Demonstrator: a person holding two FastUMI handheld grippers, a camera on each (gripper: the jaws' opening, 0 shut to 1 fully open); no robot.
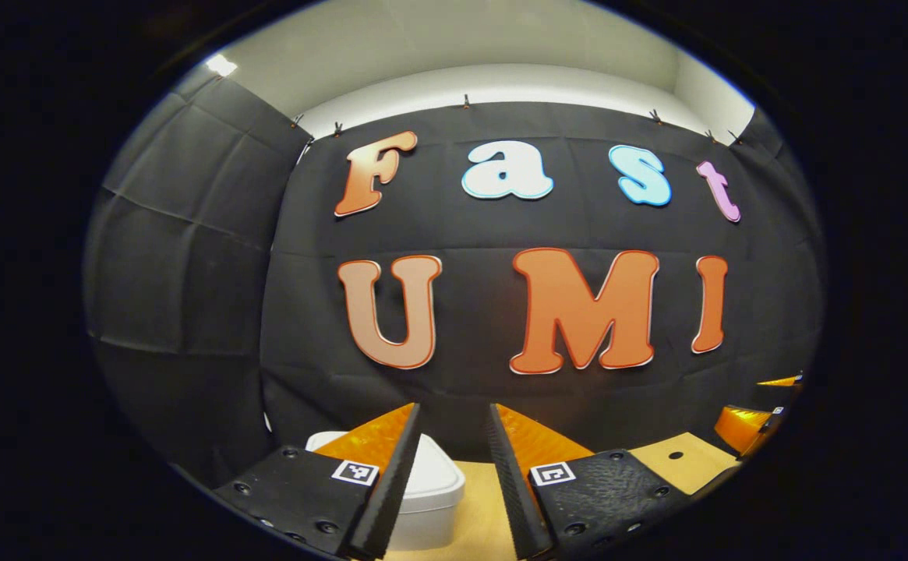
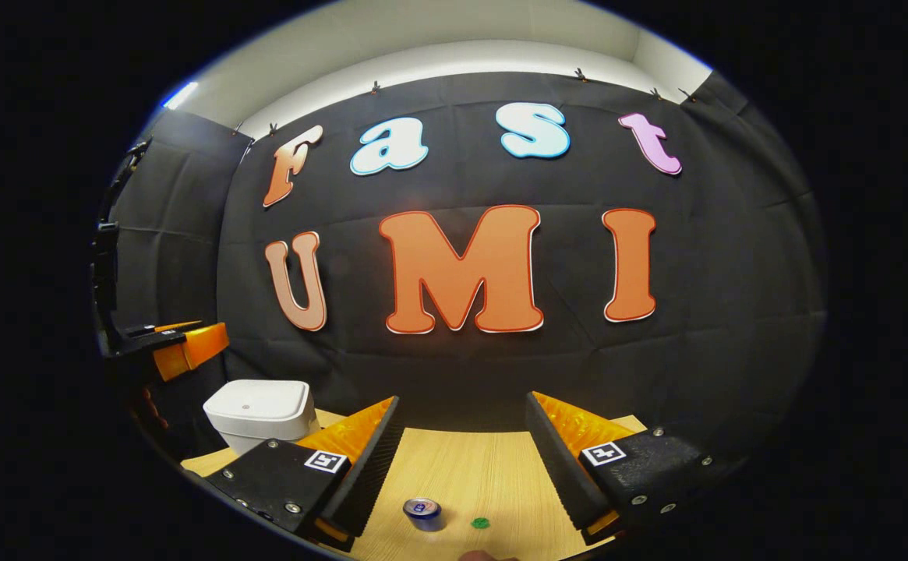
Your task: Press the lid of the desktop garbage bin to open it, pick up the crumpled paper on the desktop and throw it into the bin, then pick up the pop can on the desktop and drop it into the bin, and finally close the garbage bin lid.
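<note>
Lid down, the white garbage bin (image 2: 259,411) stands on the wooden worktop (image 2: 469,475) toward the left in the right gripper view, and it also sits just behind the left gripper's (image 1: 454,440) fingers in the left gripper view. That gripper is raised above the worktop, its fingers a narrow gap apart and holding nothing. The right gripper (image 2: 461,428) is spread wide and also empty. Between and below its fingers the pop can (image 2: 422,513) stands upright on the worktop, with a small green bit (image 2: 481,523) just beside it. A pale scrap at the bottom edge of that view may be the crumpled paper, but it is too little to tell.

With the can out on the worktop and the lid shut, the pressing-open step is judged the one in hand. The left gripper, nearest the bin, would need to come down squarely onto the lid and push until it releases.
</note>
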